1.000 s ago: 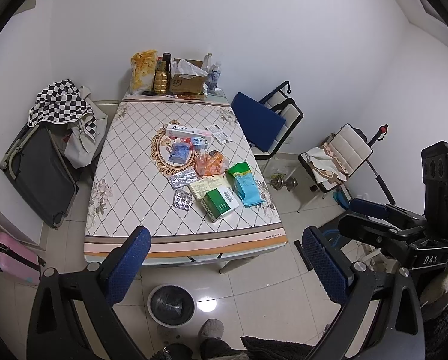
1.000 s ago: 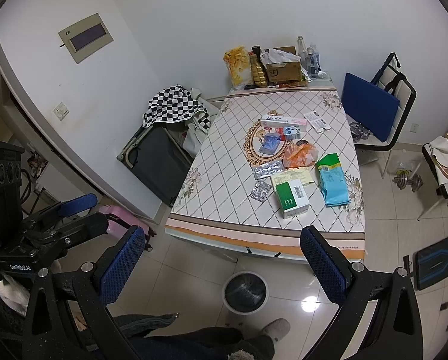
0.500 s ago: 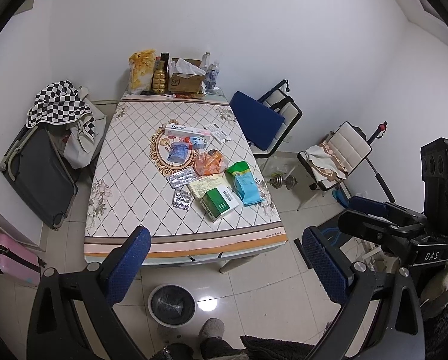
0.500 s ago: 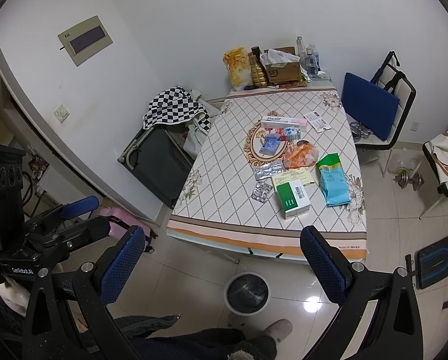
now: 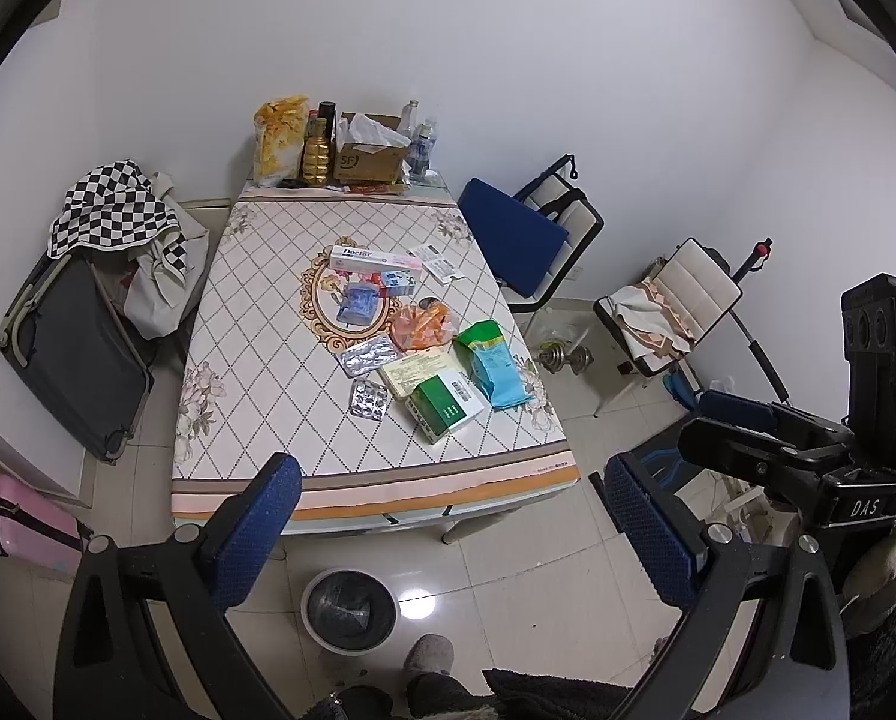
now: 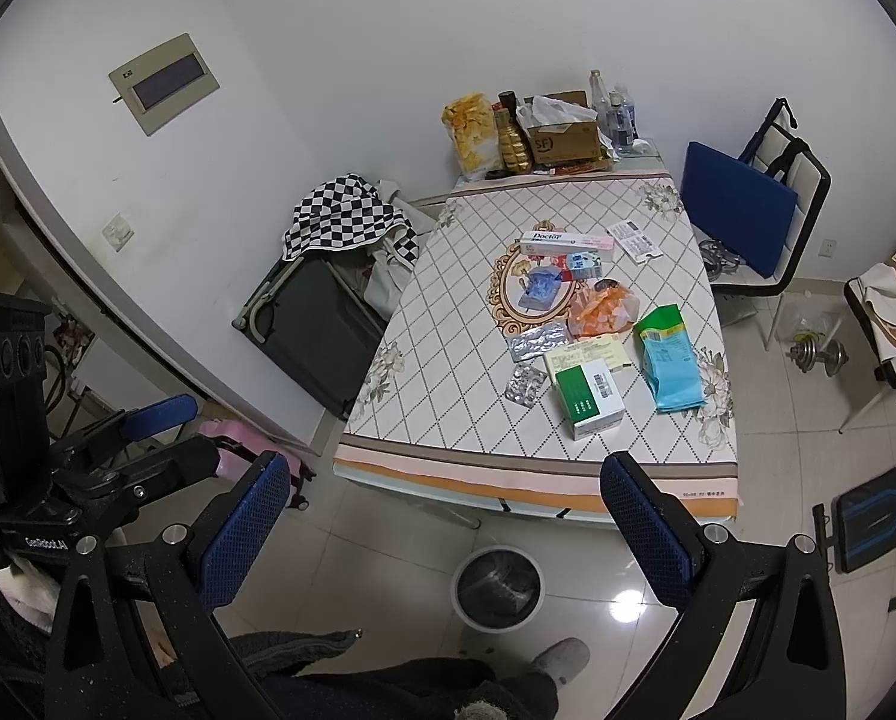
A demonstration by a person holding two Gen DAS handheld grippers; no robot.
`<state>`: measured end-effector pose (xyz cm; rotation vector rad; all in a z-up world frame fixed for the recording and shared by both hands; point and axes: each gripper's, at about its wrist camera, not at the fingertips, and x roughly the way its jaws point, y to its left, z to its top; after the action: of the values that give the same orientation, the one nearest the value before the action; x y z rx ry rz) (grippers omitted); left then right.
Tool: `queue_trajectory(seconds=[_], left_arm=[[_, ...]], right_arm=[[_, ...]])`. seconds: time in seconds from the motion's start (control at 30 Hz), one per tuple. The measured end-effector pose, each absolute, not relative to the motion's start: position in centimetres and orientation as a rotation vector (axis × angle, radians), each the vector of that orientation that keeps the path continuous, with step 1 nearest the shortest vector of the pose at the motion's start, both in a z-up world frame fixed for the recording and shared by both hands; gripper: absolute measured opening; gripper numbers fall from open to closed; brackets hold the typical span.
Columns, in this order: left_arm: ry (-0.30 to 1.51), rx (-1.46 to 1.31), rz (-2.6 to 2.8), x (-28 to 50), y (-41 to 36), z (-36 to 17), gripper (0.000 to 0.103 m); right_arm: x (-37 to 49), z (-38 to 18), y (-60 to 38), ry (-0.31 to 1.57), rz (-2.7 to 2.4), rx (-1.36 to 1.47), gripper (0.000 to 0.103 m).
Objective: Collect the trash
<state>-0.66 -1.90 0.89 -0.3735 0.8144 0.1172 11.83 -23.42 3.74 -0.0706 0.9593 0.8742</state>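
My left hand-held gripper (image 5: 448,510) and my right hand-held gripper (image 6: 442,504) are both spread wide and hold nothing, low in each frame, short of the worktop (image 5: 268,324). The trash lies mid-frame on it: a green box (image 5: 446,407), a blue-green pouch (image 5: 493,363), an orange bag (image 5: 422,326) and blister packs (image 5: 369,355). The trash bin (image 5: 350,611) stands on the floor at bottom centre, beside my slipper (image 5: 428,657).

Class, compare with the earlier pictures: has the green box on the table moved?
No. The green box lies on the yellow leaflet, beside the blue-green pouch, as before; only the cameras drifted slightly.
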Motion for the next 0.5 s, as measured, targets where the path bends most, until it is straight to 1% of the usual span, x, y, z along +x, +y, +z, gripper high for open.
queue_trajectory(seconds=[0.17,0.27,0.4,0.5], left_arm=[[0.825,-0.362,0.130,-0.4,-1.4,0.4,0.103],[0.842,-0.287,0.255,1.5,0.0,-1.1,0.103],[0.921,-0.208,0.406,6.0,1.8,-5.7,0.103],[1.019,-0.291,0.433,9.5,3.3,-10.0,0.103]], right_arm=[[12.5,3.5,-22.6,0.966,0.850,-0.047,0.103],[13.6,2.9,-22.2,0.975,0.783,-0.003,0.103],[16.5,0.0,-22.2,0.988,0.586,-0.006,0.103],[20.4,-4.1,-22.7,1.033,0.449,-0.023,0.103]])
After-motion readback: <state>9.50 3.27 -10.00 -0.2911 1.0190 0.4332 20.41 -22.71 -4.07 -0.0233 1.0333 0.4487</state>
